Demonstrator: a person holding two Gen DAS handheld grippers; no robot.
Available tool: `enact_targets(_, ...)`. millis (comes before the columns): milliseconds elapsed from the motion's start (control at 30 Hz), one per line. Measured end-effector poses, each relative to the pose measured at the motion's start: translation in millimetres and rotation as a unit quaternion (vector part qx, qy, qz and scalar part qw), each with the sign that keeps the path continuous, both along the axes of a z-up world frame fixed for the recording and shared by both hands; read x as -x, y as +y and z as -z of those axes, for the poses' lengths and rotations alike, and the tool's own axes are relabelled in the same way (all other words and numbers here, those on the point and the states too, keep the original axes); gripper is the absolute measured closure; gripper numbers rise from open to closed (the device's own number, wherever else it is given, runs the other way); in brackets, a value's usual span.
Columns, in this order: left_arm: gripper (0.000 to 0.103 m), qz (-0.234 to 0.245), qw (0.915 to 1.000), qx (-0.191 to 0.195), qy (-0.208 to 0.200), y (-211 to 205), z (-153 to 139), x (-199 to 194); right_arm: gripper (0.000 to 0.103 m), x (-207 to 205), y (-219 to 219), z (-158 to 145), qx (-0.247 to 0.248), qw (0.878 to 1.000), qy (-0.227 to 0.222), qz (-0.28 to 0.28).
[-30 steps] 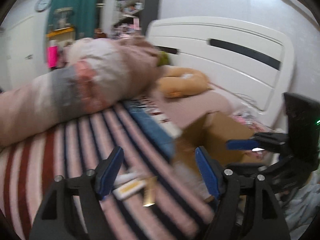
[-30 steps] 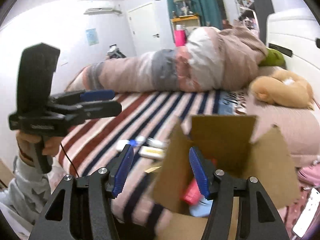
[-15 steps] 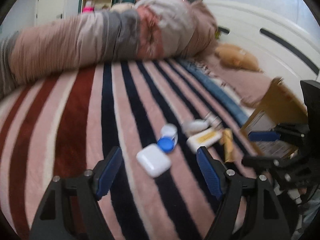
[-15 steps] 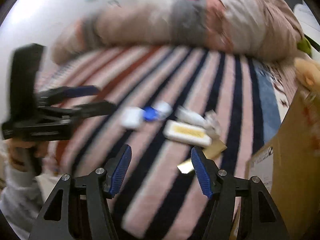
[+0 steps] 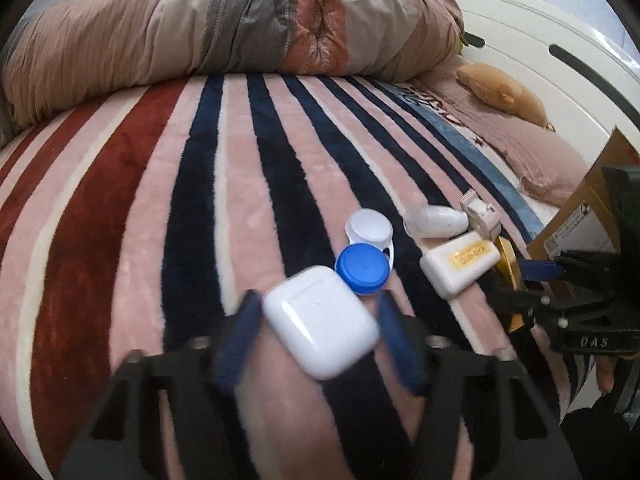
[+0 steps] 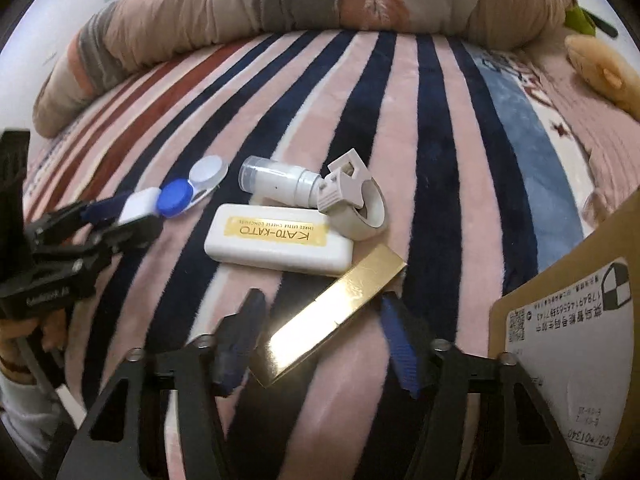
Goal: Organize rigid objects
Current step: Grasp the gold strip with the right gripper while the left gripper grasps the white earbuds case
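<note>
Left wrist view: the white earbud case [image 5: 320, 326] is bracketed by the left gripper [image 5: 320, 344], jaws spread, on the striped blanket [image 5: 120, 220]. Right gripper [image 6: 320, 344] is held agape around the near end of the gold strip [image 6: 332, 316], left of the cardboard box [image 6: 568, 320].

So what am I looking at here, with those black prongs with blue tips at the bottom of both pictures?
No robot: a person holds two hand-held grabbers, each with a fisheye camera looking along its jaws. One picture is from the left gripper, open around a white rounded earbud case on the striped fleece blanket. The other is from the right gripper, open around a flat gold card strip. Nearby lie a blue-and-white contact lens case, a white KATO-KATO box and a brown cardboard box. Nothing is gripped.
</note>
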State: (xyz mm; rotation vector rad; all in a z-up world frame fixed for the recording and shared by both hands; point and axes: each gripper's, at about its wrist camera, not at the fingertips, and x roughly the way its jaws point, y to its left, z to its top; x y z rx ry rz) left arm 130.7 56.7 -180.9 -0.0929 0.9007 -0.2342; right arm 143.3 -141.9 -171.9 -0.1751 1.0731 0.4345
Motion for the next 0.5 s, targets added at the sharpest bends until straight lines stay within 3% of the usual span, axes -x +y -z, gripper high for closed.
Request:
enact_targets(100, 0.050, 0.014, 0.9997, -0.019, -0.002, -3.2, -1.8, 8.1, 0.075, 5.3, -0.6, -1.7, 0.000, 1.000, -0.002, -0.015)
enact_targets(267, 0.050, 0.061, 0.9975, -0.030, 0.020, -0.8, -6.4, 32.4, 0.089, 31.1, 4.7, -7.1, 0.017, 0.997, 0.006, -0.072)
enact_targets(367, 0.050, 0.084, 0.9957, -0.022, 0.032, 3.8, -7.7, 44.9, 0.089, 46.6, 6.0, -10.0, 0.030, 0.994, 0.022, -0.105)
enact_targets(500, 0.049, 0.035, 0.9988, -0.009, 0.032, 4.9, -4.1, 51.2, 0.089, 58.5, 10.2, -8.3, 0.061, 0.991, 0.009, -0.117)
